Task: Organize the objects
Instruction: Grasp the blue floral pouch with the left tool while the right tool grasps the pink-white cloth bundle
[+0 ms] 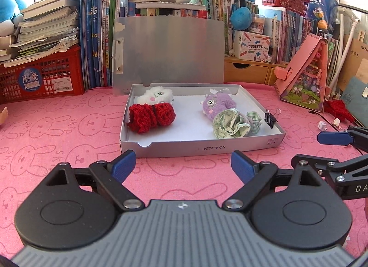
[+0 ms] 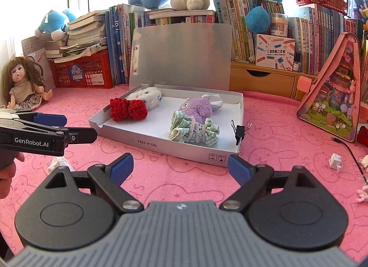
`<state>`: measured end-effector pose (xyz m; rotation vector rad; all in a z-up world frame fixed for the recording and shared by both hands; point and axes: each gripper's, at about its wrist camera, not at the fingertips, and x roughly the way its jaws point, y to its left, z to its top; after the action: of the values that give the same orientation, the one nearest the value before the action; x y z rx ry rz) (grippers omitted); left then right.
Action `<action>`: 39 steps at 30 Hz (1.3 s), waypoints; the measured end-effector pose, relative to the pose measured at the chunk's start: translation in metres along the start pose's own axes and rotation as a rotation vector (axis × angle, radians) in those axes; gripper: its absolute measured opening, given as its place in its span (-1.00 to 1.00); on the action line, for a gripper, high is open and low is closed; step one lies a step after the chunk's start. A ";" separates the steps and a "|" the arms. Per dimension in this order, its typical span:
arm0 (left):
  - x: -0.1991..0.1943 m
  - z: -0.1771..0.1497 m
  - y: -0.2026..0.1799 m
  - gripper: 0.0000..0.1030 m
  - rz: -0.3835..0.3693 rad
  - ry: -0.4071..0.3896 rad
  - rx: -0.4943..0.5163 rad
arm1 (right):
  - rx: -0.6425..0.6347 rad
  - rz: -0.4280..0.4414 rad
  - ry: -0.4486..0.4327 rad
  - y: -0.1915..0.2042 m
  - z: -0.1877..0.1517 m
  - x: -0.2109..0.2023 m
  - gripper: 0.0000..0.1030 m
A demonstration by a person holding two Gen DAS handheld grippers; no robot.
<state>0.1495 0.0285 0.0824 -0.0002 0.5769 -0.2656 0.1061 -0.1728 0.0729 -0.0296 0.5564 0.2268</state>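
Note:
An open white box (image 1: pixel 207 147) (image 2: pixel 188 152) lies on the pink mat with its lid standing up behind. Inside it, at the left, are a white plush toy (image 1: pixel 156 94) (image 2: pixel 149 95) and a red knitted piece (image 1: pixel 150 116) (image 2: pixel 127 108). At the right are a purple plush toy (image 1: pixel 216 103) (image 2: pixel 197 108) and green patterned cloth pieces (image 1: pixel 231 123) (image 2: pixel 193 129). A black binder clip (image 1: pixel 270 118) (image 2: pixel 240 130) sits on the box's right wall. My left gripper (image 1: pixel 182 166) is open and empty in front of the box. My right gripper (image 2: pixel 180 167) is open and empty, also in front of it.
A doll (image 2: pixel 21 83) sits at the far left on the mat. A red crate (image 1: pixel 43 78) with books, rows of books and plush toys line the back. A pink triangular toy house (image 1: pixel 306 76) (image 2: pixel 333 101) stands at right. Paper scraps (image 2: pixel 334 161) and a cable (image 2: pixel 347 146) lie at right.

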 end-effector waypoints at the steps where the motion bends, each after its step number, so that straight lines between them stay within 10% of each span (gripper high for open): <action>1: -0.005 -0.004 -0.001 0.80 -0.006 -0.001 -0.002 | -0.005 0.000 -0.005 0.001 -0.003 -0.005 0.83; 22: -0.083 -0.100 -0.022 0.78 -0.043 0.014 0.012 | 0.002 -0.046 -0.007 0.004 -0.079 -0.078 0.84; 39: -0.084 -0.116 -0.085 0.63 -0.128 -0.013 0.147 | -0.041 0.000 0.073 0.012 -0.115 -0.095 0.36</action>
<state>-0.0021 -0.0240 0.0365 0.1036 0.5442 -0.4321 -0.0349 -0.1911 0.0258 -0.0777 0.6244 0.2375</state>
